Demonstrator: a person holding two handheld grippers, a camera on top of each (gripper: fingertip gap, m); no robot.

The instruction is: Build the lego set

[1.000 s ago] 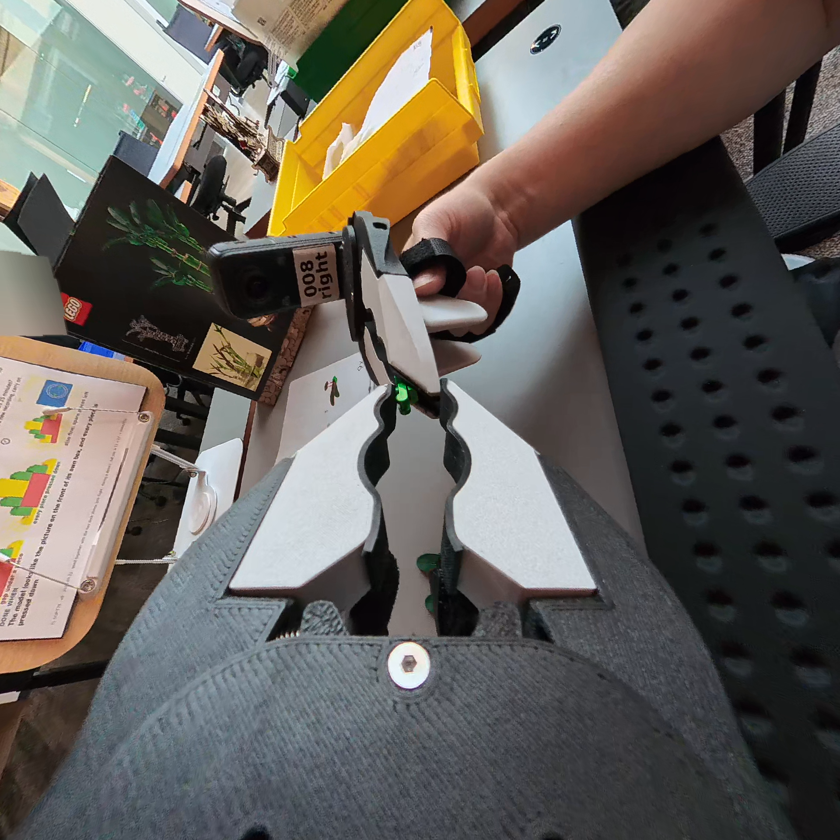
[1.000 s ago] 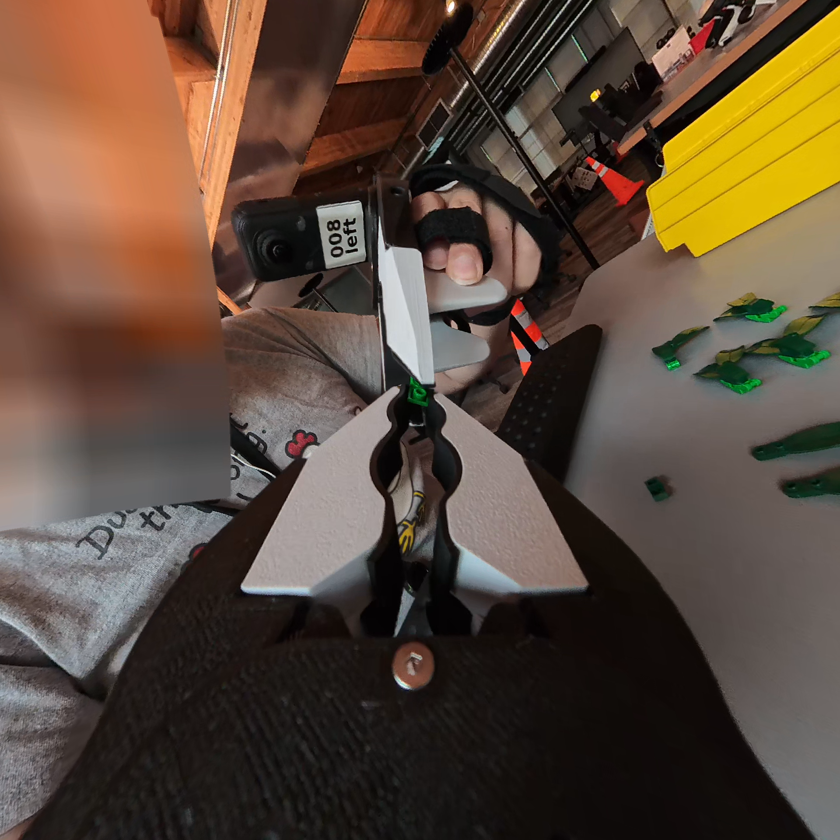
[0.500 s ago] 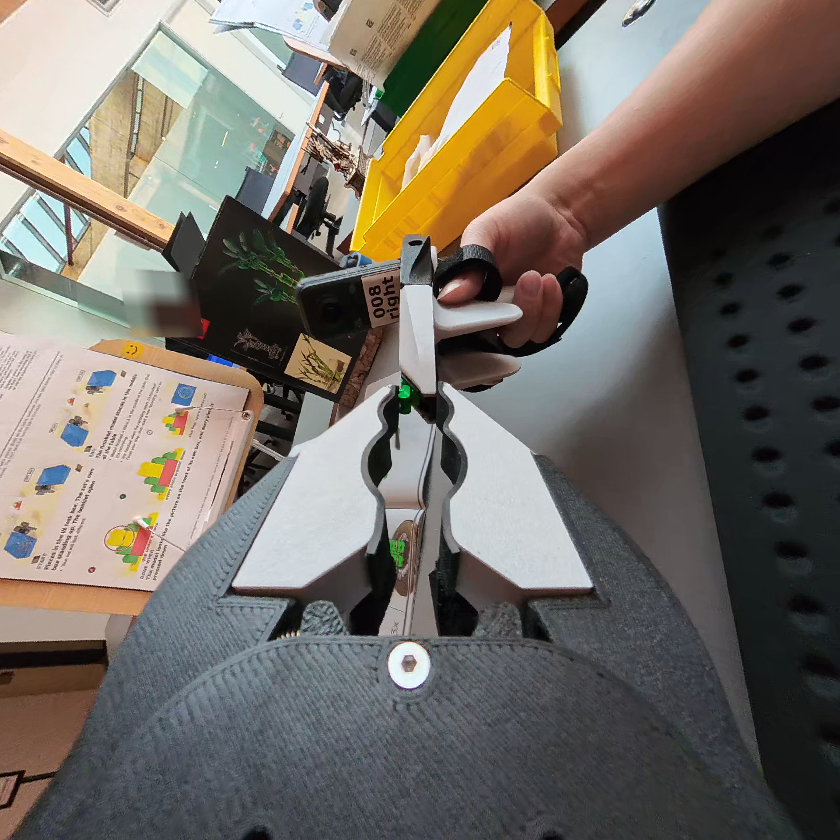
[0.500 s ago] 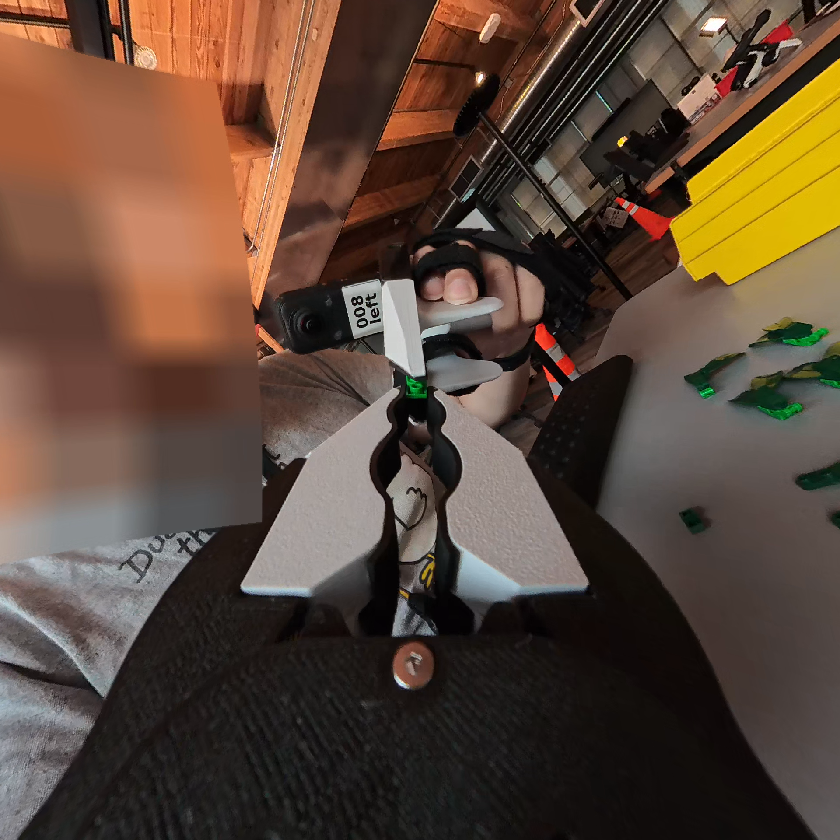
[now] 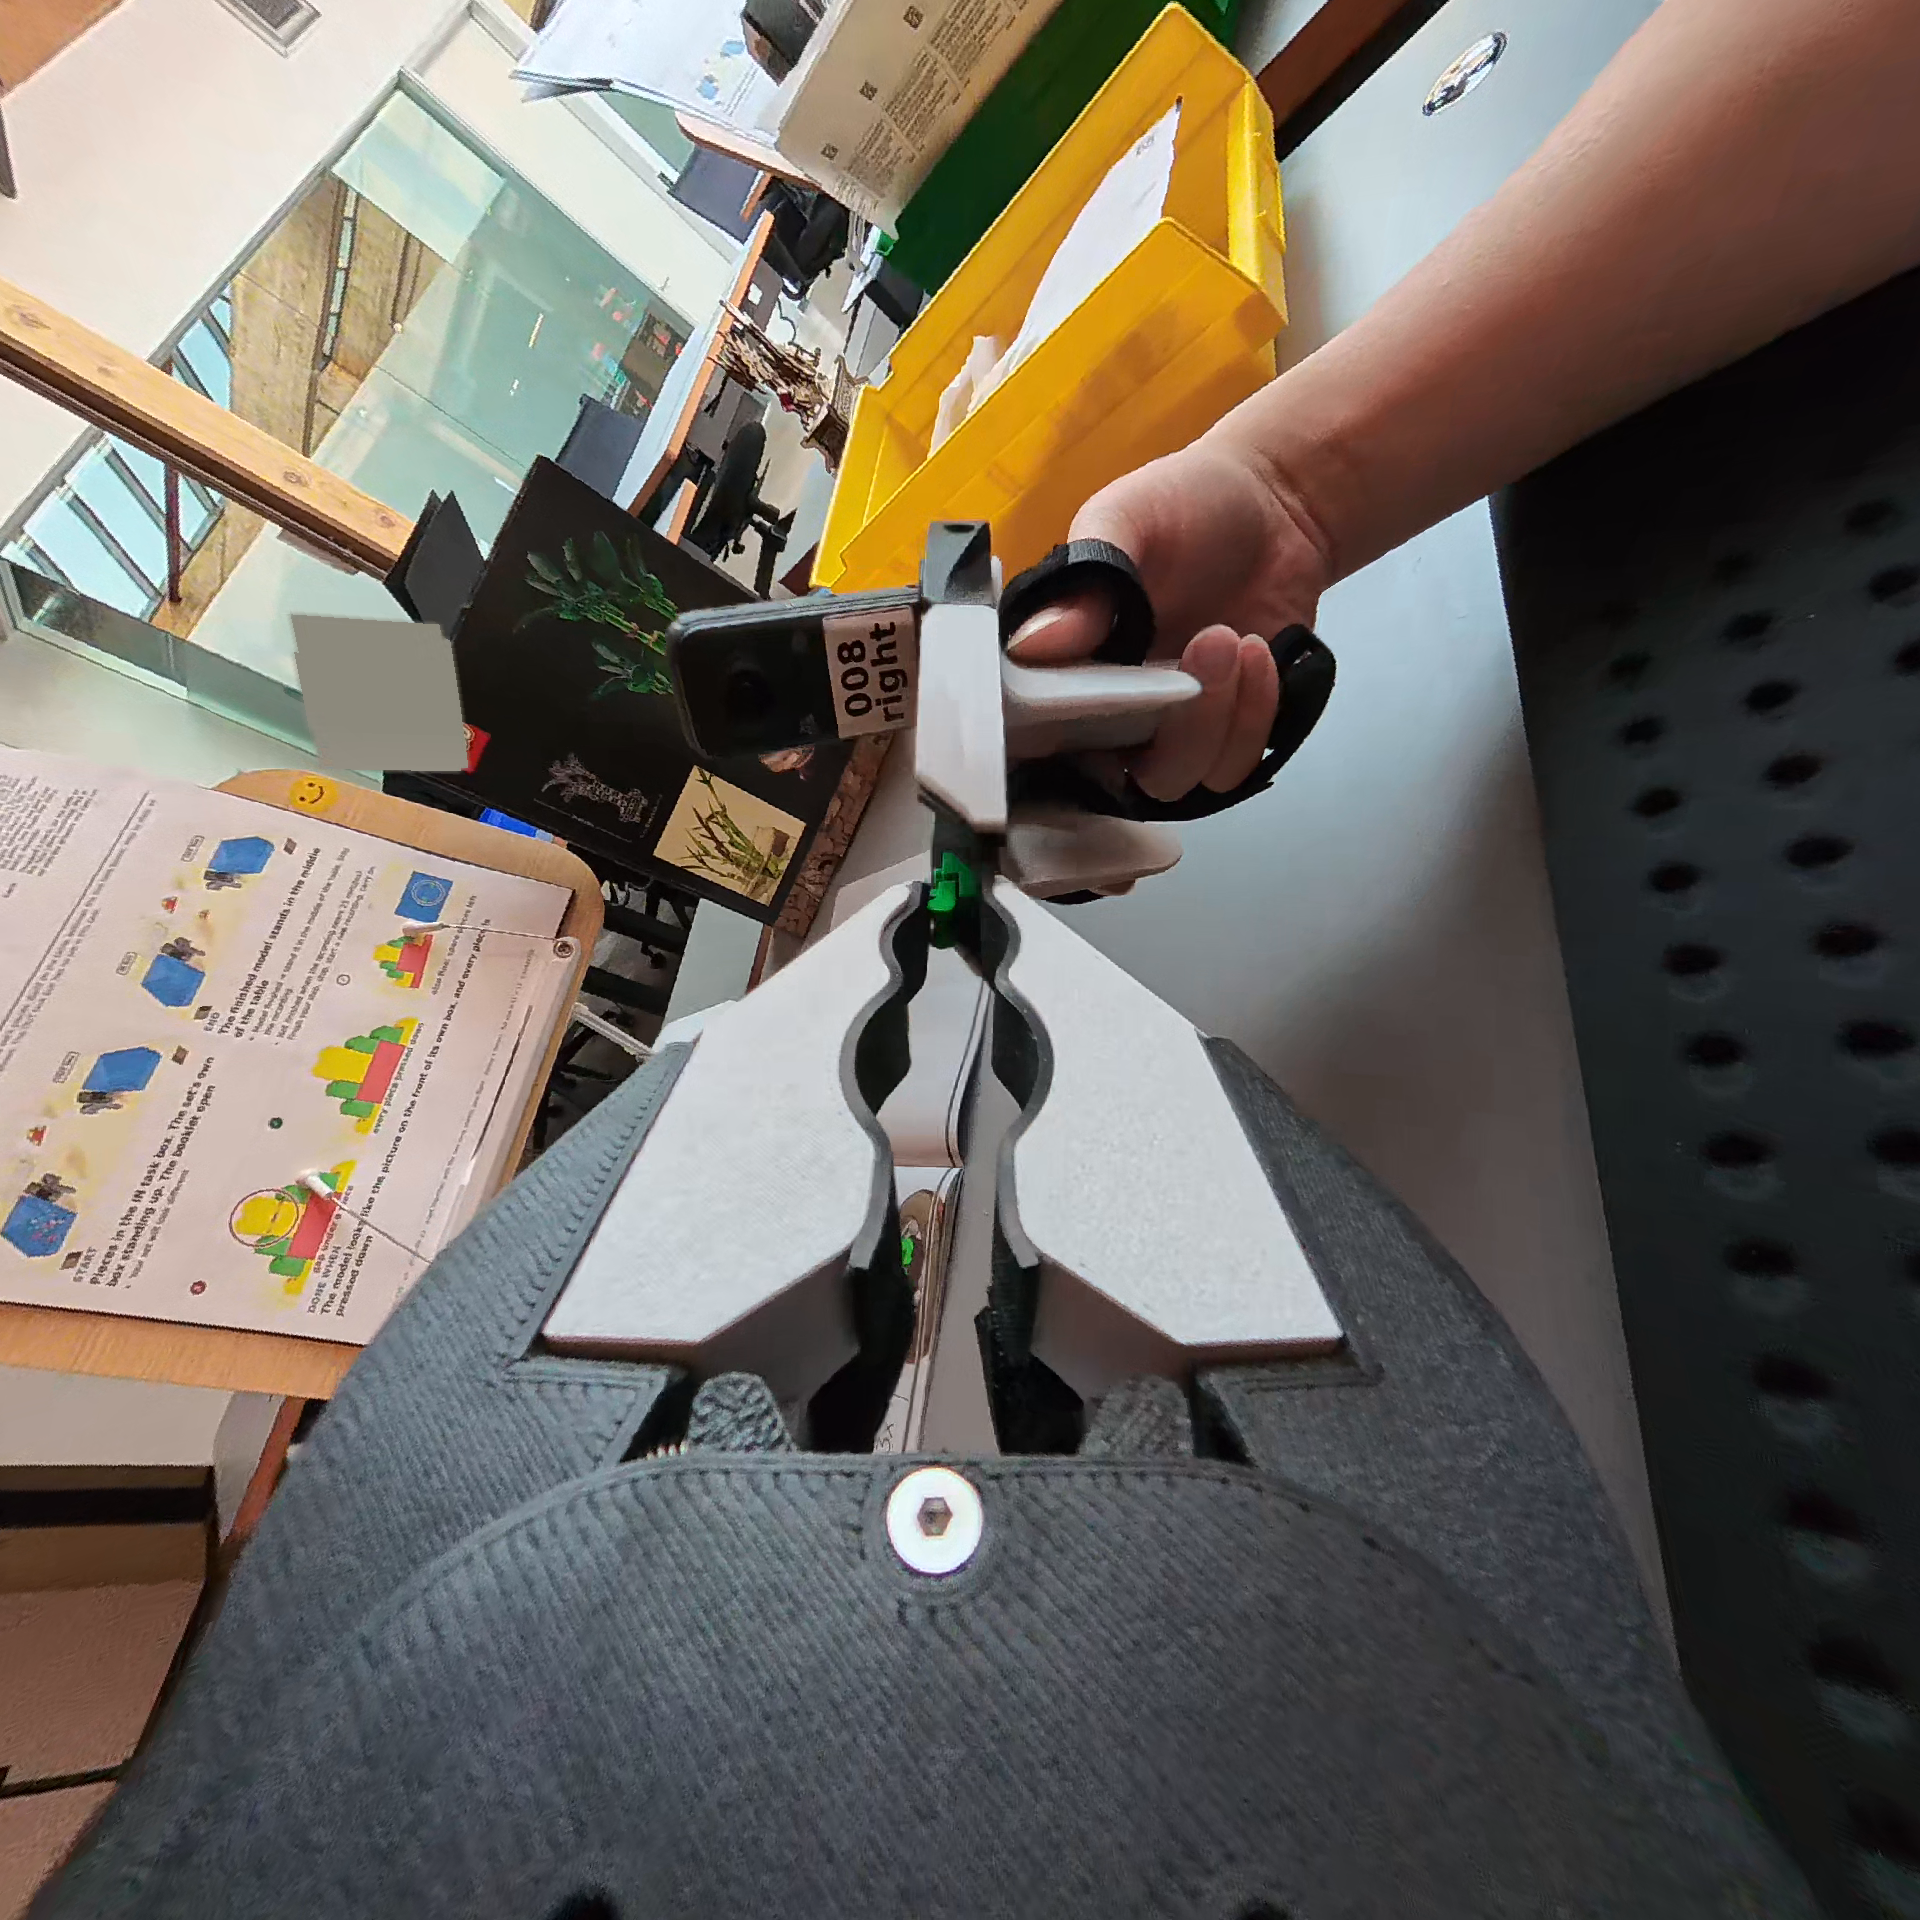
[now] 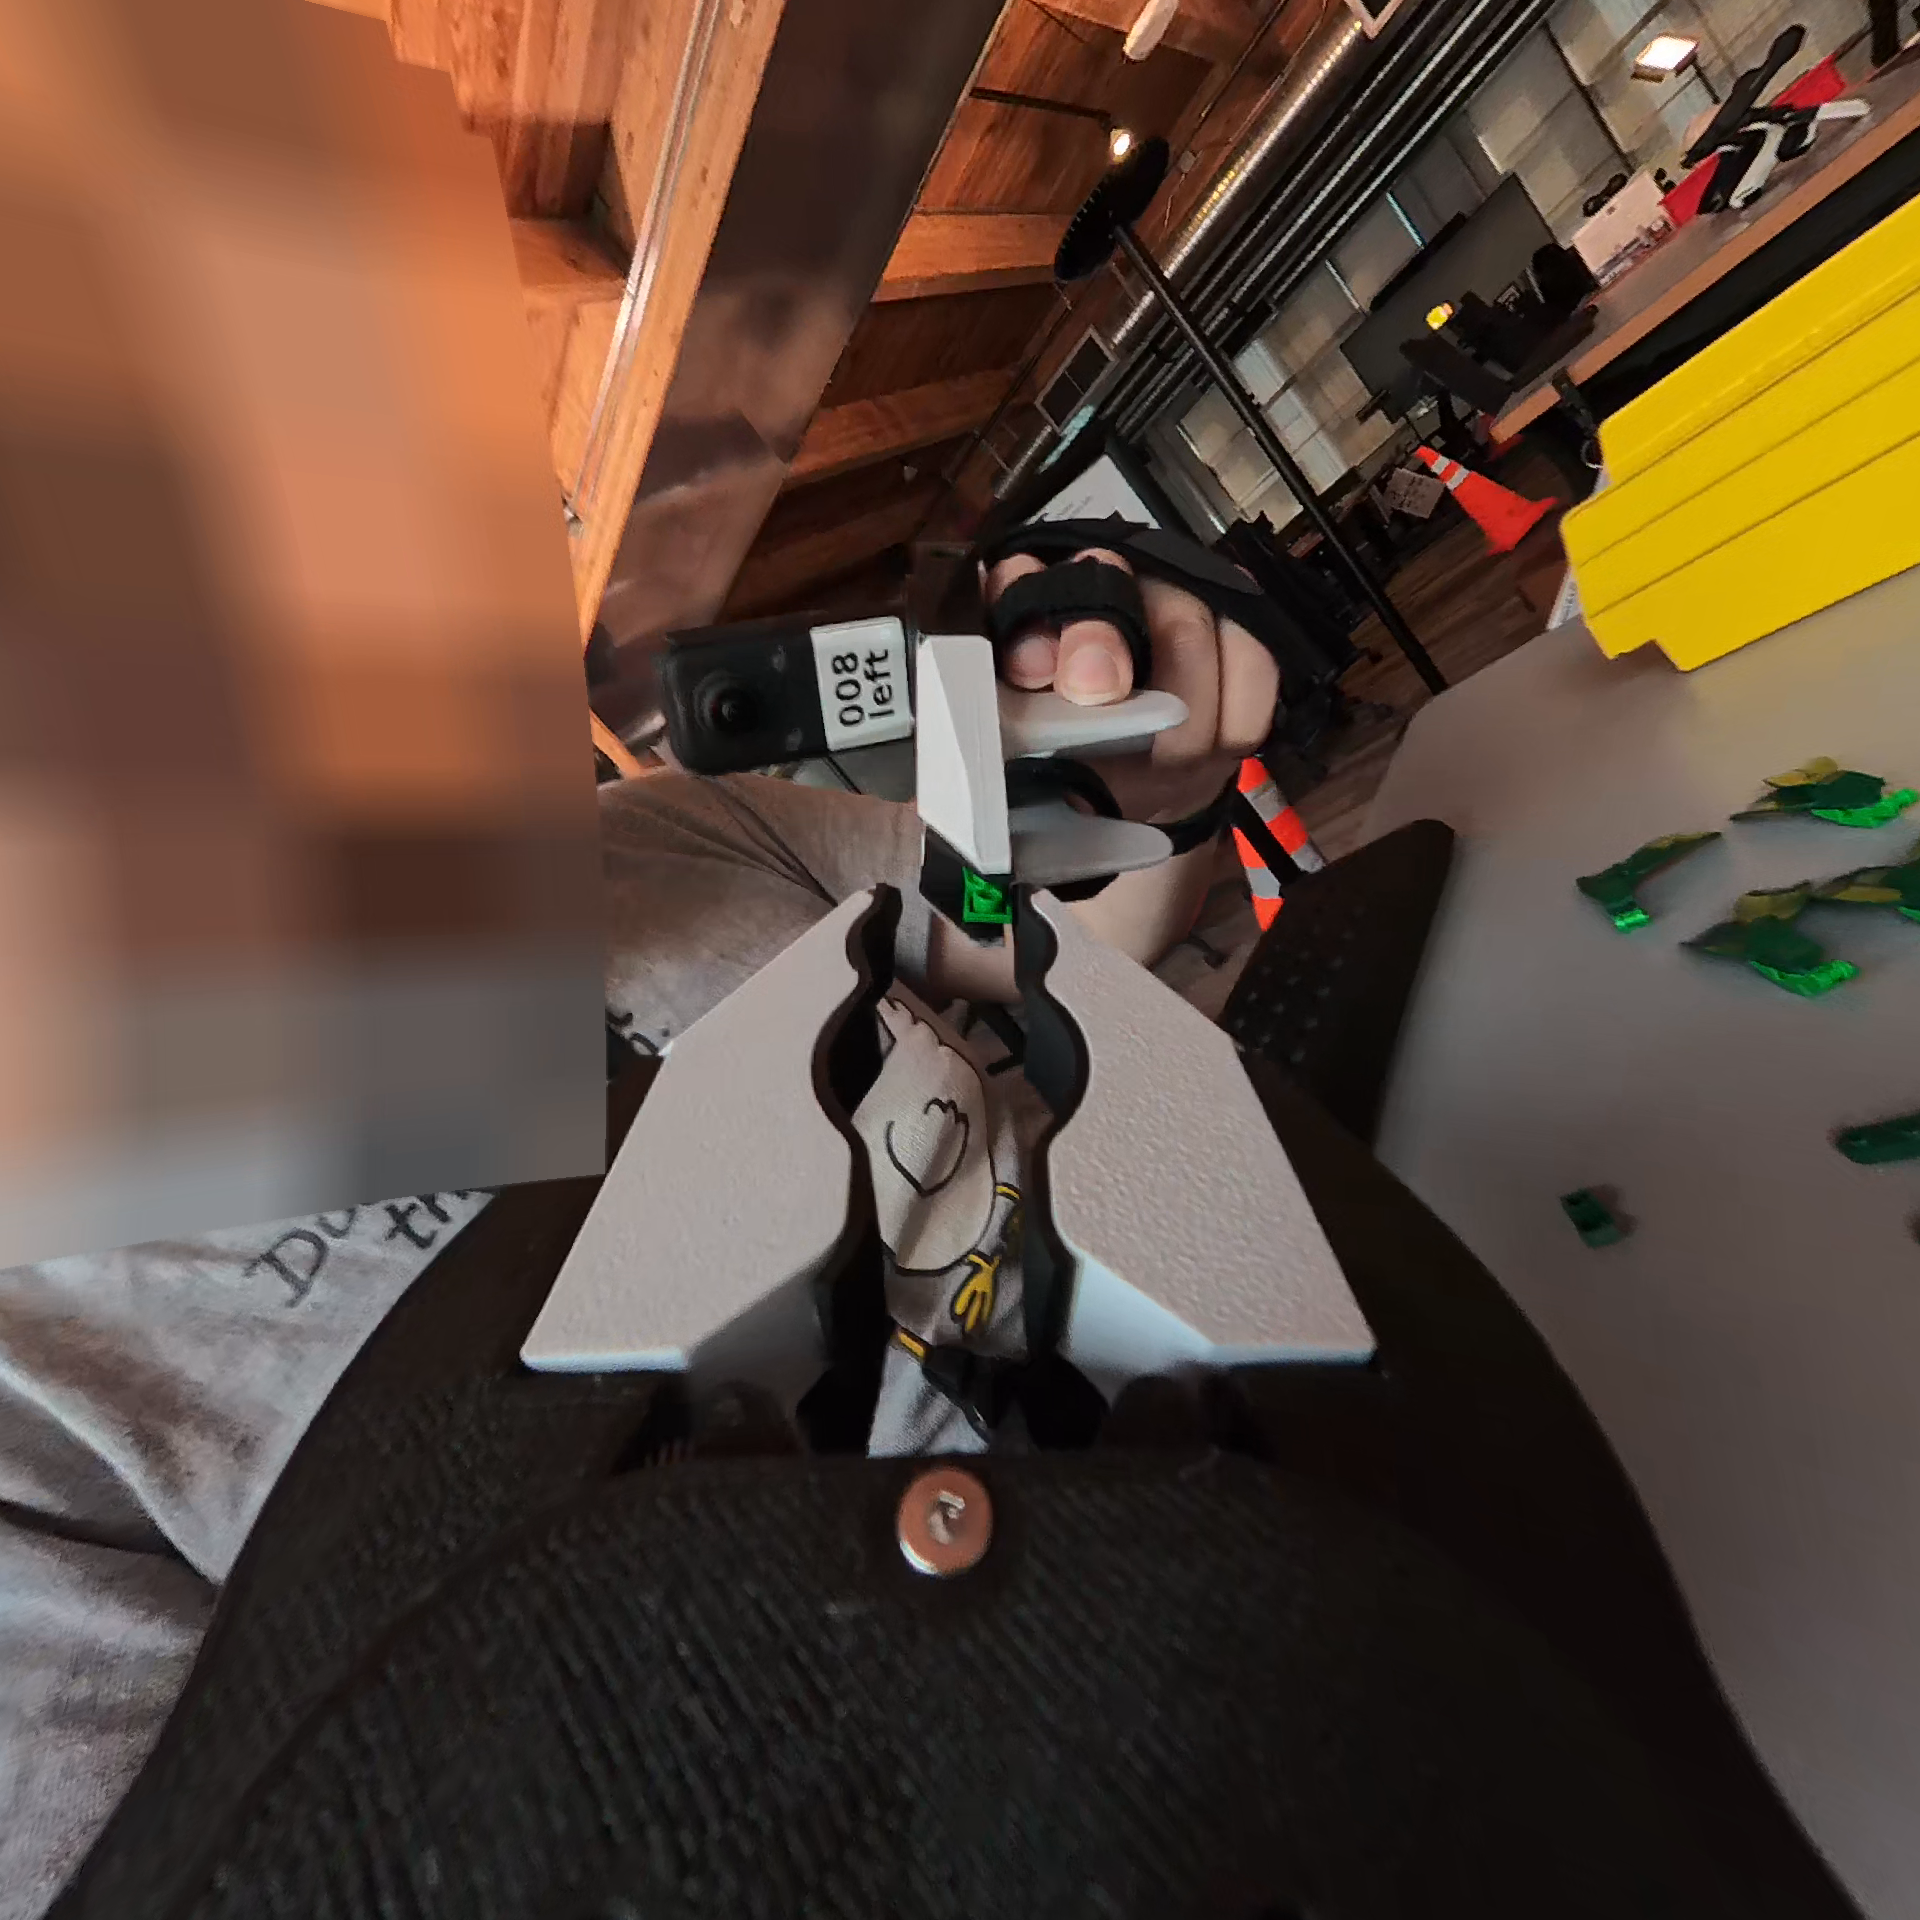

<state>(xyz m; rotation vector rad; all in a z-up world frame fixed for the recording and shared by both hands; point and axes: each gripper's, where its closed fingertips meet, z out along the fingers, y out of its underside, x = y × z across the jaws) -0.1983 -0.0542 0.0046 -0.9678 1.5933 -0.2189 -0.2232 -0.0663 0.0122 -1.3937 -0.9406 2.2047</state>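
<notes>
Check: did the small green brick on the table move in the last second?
No. Green brick keeps its offset from the yellow bin; only the view shifted.

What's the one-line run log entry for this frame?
left gripper: shut on green brick | right gripper: shut on same brick, tips meeting | loose leaves on table

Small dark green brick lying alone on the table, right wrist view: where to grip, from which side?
Probably from straight above, fingers closing on two opposite side walls of the small green brick. It lies flat and low on the table, so a sideways approach would scrape the surface. The leaf pieces lie apart, leaving room around it.
</notes>
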